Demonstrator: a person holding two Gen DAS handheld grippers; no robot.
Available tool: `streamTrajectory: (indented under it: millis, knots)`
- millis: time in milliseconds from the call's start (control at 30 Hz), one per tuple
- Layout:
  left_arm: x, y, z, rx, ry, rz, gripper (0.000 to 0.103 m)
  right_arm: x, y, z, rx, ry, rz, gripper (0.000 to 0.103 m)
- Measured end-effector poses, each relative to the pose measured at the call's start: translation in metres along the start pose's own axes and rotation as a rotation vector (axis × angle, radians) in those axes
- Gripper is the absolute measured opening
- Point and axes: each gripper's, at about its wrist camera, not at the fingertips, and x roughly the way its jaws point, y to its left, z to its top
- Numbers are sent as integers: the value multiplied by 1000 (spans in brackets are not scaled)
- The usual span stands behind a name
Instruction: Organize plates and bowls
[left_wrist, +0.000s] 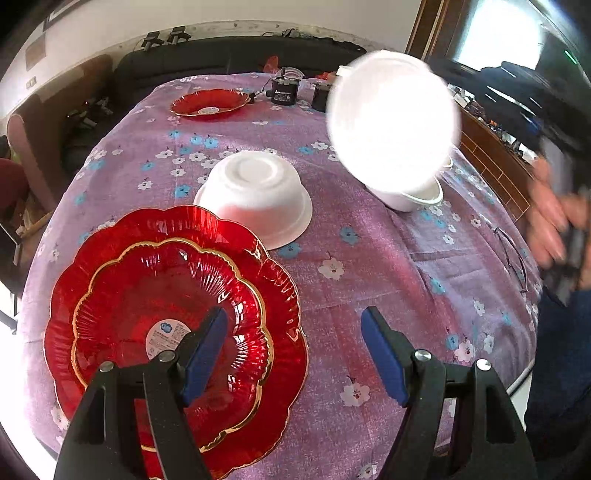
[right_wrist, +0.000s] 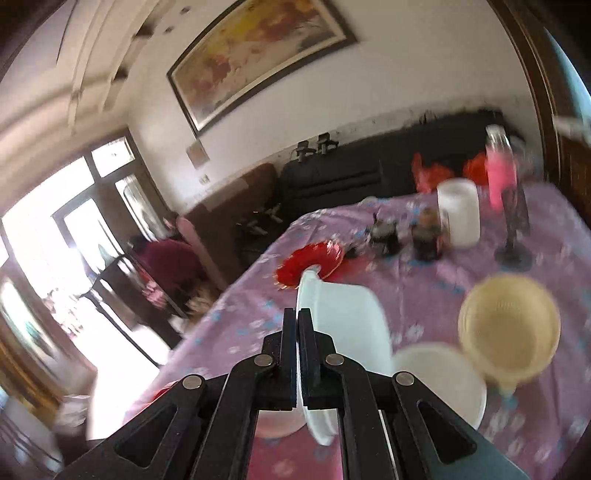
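The right hand-held gripper (right_wrist: 297, 321) is clamping its jaws on the rim of a white plastic bowl (right_wrist: 343, 332), carrying it tipped on edge above the purple flowered surface (right_wrist: 424, 291). The upturned white bowl (left_wrist: 255, 195) is lying down-left of it, nearer the left hand-held gripper (left_wrist: 295, 350), which is hanging apart over stacked red scalloped glass plates (left_wrist: 173, 317). Their round label is too blurred to read.

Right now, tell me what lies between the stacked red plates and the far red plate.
In the left wrist view, an upside-down white bowl sits between the stacked red plates and the far red plate, touching the stack's rim; beyond it, only floral tablecloth.
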Motion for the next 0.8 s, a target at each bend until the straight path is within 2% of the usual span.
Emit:
streamTrajectory:
  millis: [167,200,333,367,400,467,500,533,633,800]
  knots:
    - [4,-5,3,6,0,-8,74,-57,-22,-33,142,-12,123,2]
    - [4,-8,4,9,-2,-13,74,-67,-29,-43,187,-4,163,2]
    - [7,-19,6,33,2,-22,74,-85,-52,-77,316,68,227,2]
    - [7,-22,7,38,4,-23,74,-86,-54,-83,312,99,206,3]
    - [8,-26,8,45,6,-25,74,-88,-58,-90,290,125,120,4]
    - [8,-32,9,59,3,-29,74,-97,-62,-94,231,96,-22,6]
    - [8,-35,10,66,1,-30,74,-103,-62,-94,182,97,-120,6]
    - [7,-38,10,70,-1,-31,74,-106,-61,-94,163,93,-161,7]
    - [6,-43,10,79,-1,-32,74,-120,-64,-92,149,42,-186,7]
    - [-4,-38,16,67,-12,-31,74,-126,-72,-88,186,11,-144,7]
